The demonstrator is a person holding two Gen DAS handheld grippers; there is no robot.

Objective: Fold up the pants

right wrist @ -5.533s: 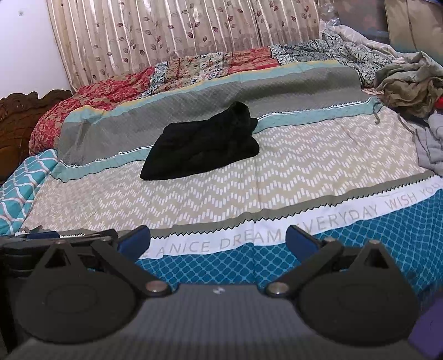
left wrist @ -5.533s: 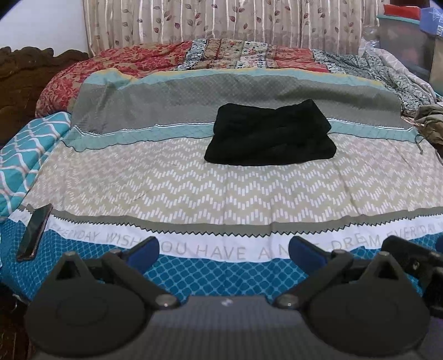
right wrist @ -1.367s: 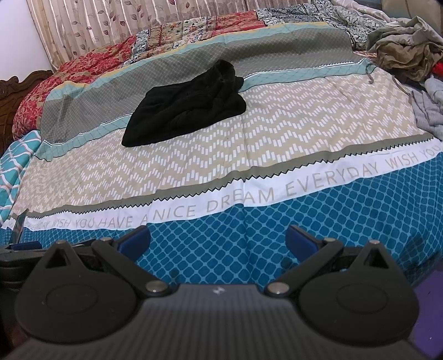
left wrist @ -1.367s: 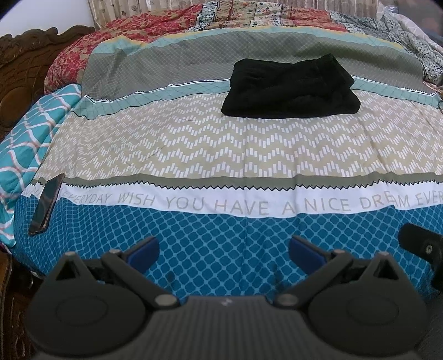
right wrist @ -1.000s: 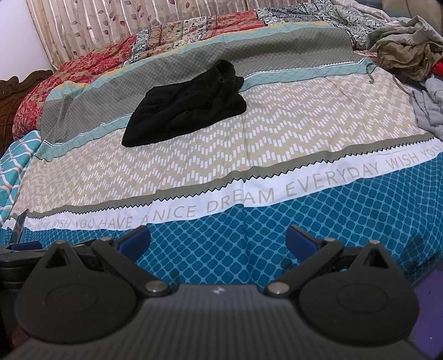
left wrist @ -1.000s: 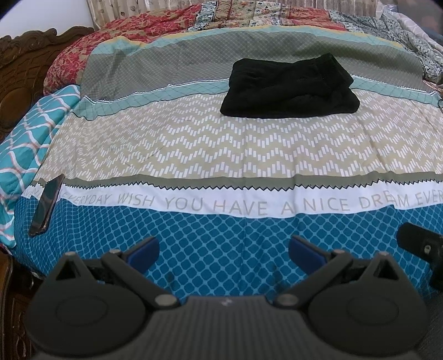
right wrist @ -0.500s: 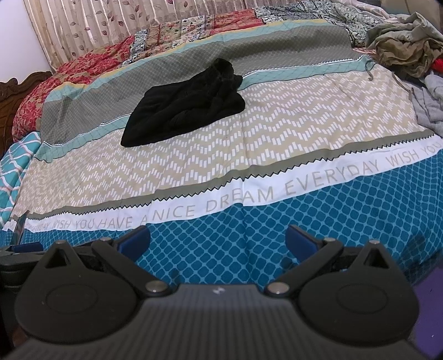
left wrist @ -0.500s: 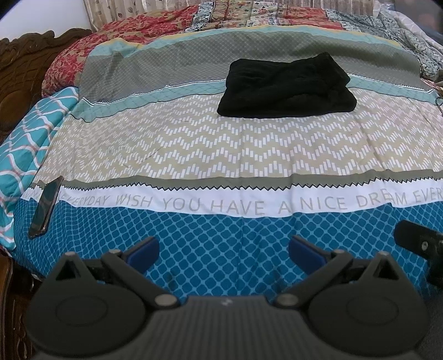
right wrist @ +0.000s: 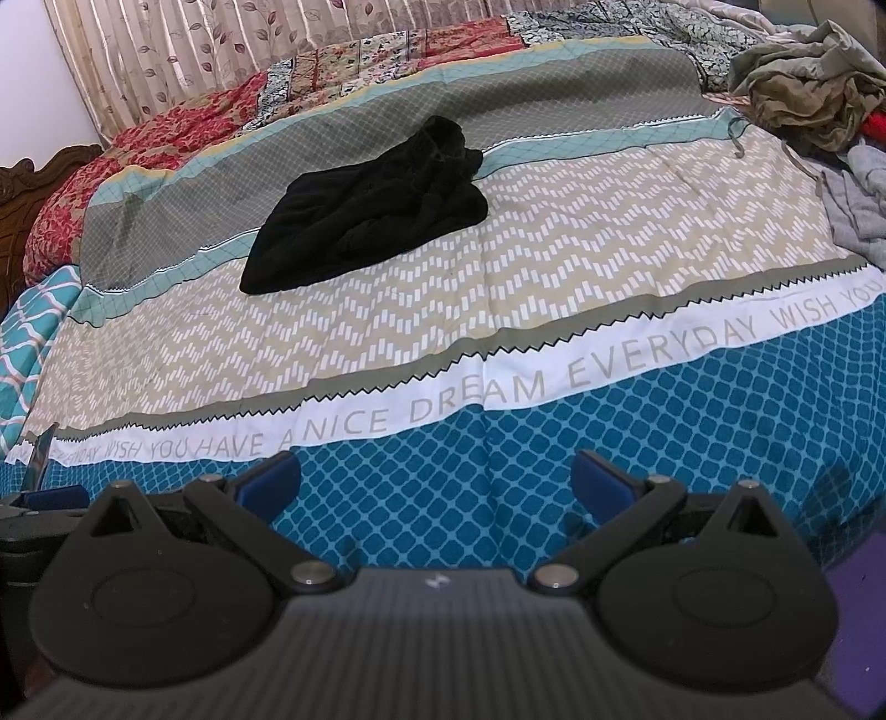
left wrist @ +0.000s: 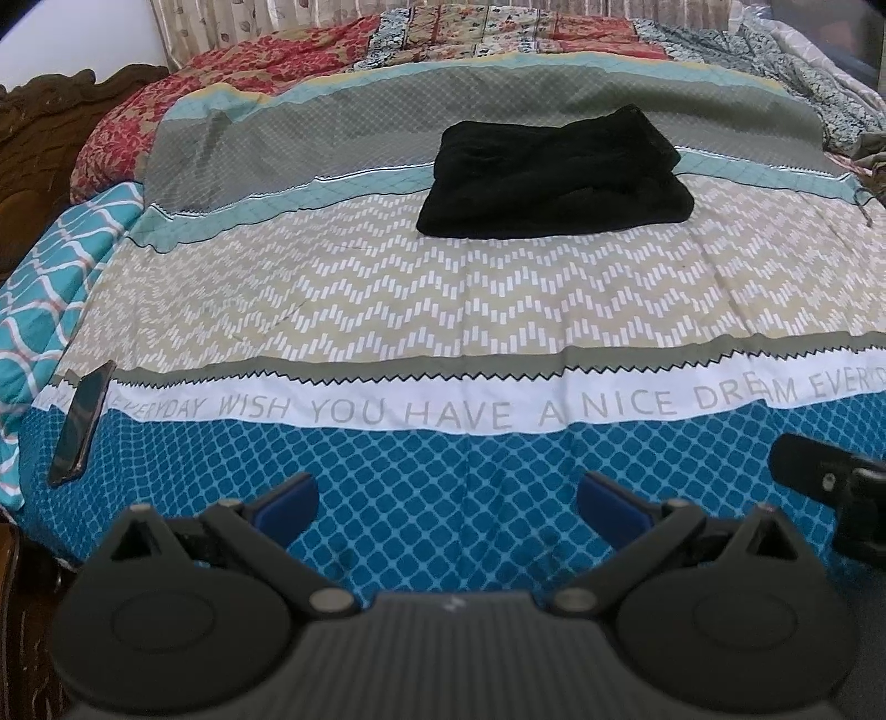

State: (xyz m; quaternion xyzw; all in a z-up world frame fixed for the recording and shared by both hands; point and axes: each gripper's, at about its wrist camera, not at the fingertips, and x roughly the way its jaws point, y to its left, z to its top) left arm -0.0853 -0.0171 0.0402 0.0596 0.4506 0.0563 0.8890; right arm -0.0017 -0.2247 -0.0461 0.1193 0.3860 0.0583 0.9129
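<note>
Black pants [left wrist: 554, 177] lie folded in a compact bundle on the patterned bedspread, far ahead near the grey and teal bands; they also show in the right wrist view [right wrist: 371, 205]. My left gripper [left wrist: 447, 503] is open and empty, low over the blue front part of the bedspread, well short of the pants. My right gripper [right wrist: 436, 481] is open and empty too, over the same blue band. Part of the right gripper shows at the right edge of the left wrist view [left wrist: 830, 487].
A dark phone [left wrist: 80, 423] lies at the bed's left front edge. A pile of loose clothes [right wrist: 814, 105] sits at the right side of the bed. A carved wooden headboard [left wrist: 39, 144] stands at the left. Curtains [right wrist: 221, 50] hang behind the bed.
Both grippers have stayed open and empty. Over the last second both views tilted up a little; the pants have not moved.
</note>
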